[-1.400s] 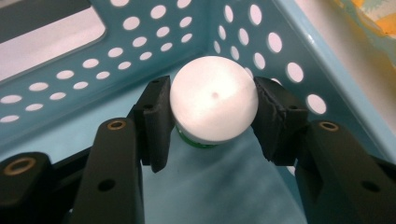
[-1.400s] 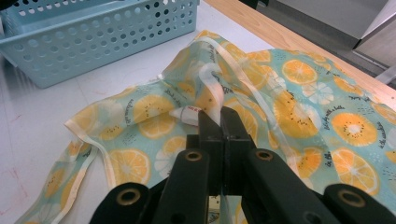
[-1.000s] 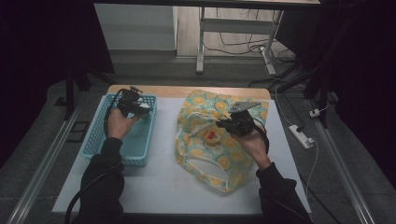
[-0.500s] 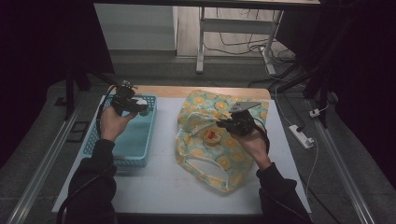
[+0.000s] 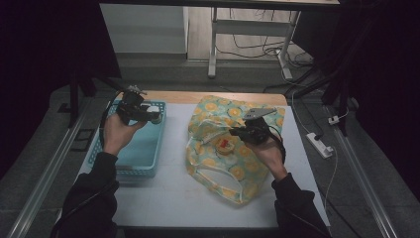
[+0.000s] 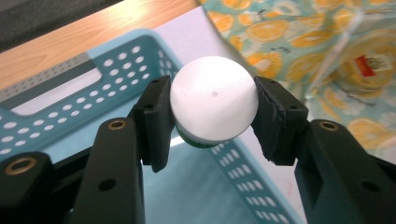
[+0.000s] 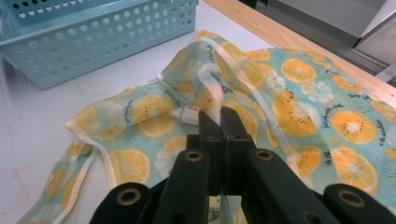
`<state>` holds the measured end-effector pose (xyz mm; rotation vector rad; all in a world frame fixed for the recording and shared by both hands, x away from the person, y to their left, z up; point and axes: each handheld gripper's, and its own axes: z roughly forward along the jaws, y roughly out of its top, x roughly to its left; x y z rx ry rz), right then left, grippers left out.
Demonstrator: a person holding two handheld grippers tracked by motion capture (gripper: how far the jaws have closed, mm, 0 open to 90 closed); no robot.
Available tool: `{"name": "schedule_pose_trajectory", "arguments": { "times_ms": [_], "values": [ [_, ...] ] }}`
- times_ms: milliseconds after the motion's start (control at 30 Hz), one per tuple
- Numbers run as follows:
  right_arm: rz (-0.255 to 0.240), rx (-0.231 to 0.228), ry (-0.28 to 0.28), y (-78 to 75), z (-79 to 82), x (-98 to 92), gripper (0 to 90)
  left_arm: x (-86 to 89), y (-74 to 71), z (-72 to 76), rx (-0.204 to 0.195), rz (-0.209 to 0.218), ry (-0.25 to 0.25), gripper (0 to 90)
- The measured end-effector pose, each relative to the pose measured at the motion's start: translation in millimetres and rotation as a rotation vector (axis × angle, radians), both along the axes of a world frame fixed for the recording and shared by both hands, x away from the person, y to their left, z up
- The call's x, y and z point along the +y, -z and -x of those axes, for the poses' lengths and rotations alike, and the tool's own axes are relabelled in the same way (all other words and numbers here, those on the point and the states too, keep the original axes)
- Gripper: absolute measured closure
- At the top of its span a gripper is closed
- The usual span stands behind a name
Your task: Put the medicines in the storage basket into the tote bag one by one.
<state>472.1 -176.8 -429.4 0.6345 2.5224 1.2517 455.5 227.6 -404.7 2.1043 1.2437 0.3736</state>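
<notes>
White ball (image 6: 214, 99) above basket (image 6: 79, 84) rim

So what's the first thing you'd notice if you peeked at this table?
Probably the bright bag with orange slices printed all over it, spread across the middle of the white table. Next, the round white-capped thing squeezed in the left tool, held up above the light blue basket on the left. The right tool is shut on the bag's pale strap.
</notes>
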Motion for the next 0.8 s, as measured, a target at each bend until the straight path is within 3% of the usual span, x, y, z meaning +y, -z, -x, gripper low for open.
{"name": "schedule_pose_trajectory", "arguments": {
  "times_ms": [333,800],
  "values": [
    [-0.005,-0.002,0.003,-1.2,0.1,-1.7,89.4,-24.7,-4.7,9.4,-0.011,0.033,0.087,50.5],
    [-0.013,-0.01,0.006,-2.9,1.3,-2.6,89.4,-78.9,3.4,19.9,-0.004,0.043,0.239,50.5]
  ]
}}
